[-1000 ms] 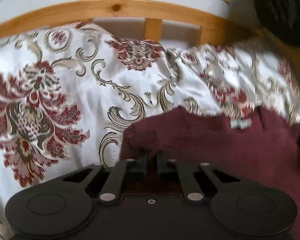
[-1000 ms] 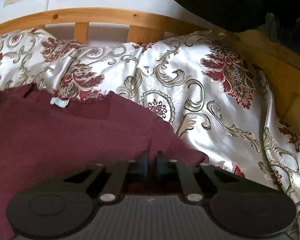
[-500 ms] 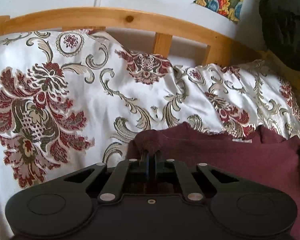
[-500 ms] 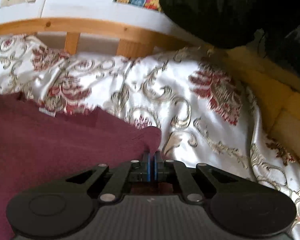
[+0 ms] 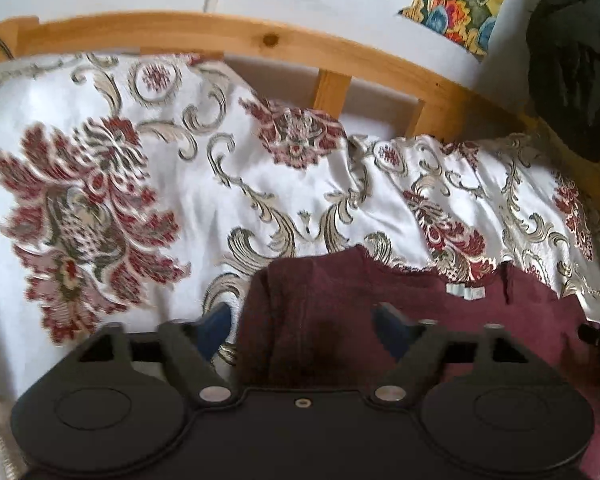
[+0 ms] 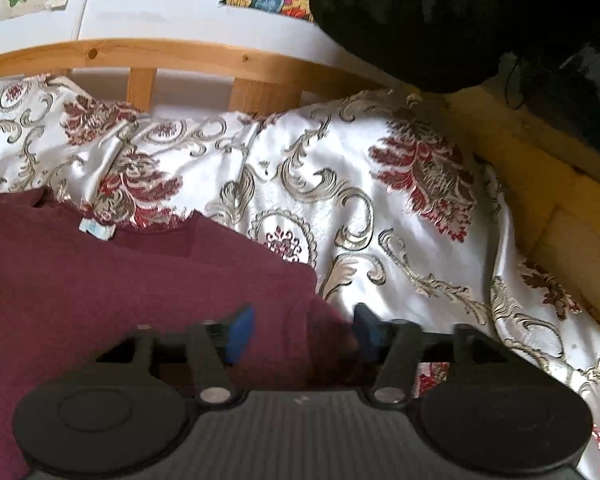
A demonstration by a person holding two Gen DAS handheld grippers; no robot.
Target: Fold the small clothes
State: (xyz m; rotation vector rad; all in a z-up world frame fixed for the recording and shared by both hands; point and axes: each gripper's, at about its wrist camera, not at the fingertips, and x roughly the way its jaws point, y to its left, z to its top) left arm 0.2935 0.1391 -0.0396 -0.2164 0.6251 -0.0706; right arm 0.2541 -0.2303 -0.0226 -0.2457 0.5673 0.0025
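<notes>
The maroon top (image 5: 440,312) lies spread on the bed, its neckline and small white label (image 5: 465,292) on the far side of both sets of jaws, toward the wooden bed frame (image 5: 228,36). In the left wrist view, the top's left shoulder corner sits between the jaws of the left gripper (image 5: 302,330), bunched up a little into a soft ridge; the jaws are opening and stand wide, the blue pads (image 5: 216,326) clear of the cloth on either side, so nothing is held. In the right wrist view the right gripper (image 6: 304,334) straddles the other shoulder edge in the same way: its jaws are opening too, somewhat less wide, with a fold of maroon cloth between them but no pad pressing on it. Judging from this, the garment is laid out face down or face up (the pictures do not settle which) with both top corners being let go, and no completed fold shows in the part that is visible; the lower part lies below the jaws and out of sight. What seems left is the folding itself: sides or sleeves inward, then hem to collar. Beyond the top, the flowered satin bedspread (image 5: 148,184) stretches away from the jaws to the frame, with a dark bundle (image 6: 440,20) at the far right.
</notes>
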